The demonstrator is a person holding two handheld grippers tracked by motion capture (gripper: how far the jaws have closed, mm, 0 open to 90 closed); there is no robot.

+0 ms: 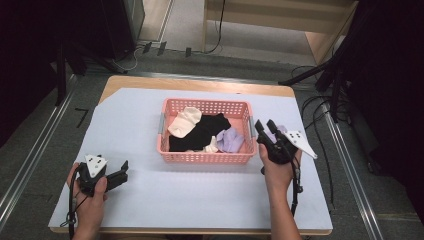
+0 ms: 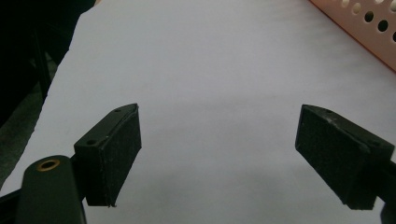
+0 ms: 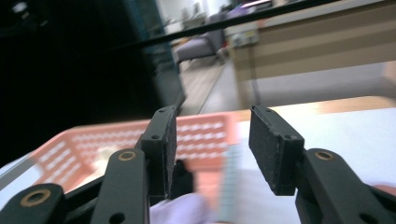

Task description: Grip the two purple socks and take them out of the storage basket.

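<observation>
R gripper (image 1: 266, 129) jaws part-open w/ nothing in them at the pink basket's (image 1: 165, 131) right end, so we drop straight onto the lilac sock (image 1: 231, 140) inside; L gripper (image 1: 123, 170) wide, idle on sheet.

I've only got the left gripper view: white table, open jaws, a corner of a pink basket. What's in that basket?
Observer: Socks, namely a cream sock, a black sock and a lavender sock.
Operator: Where's the right gripper?
Observer: The right gripper is at the right end of the basket, jaws open.
Operator: Is it holding anything?
Observer: Nothing is pressed between its pads. A pale lavender cloth lies close under it, outside the basket.
</observation>
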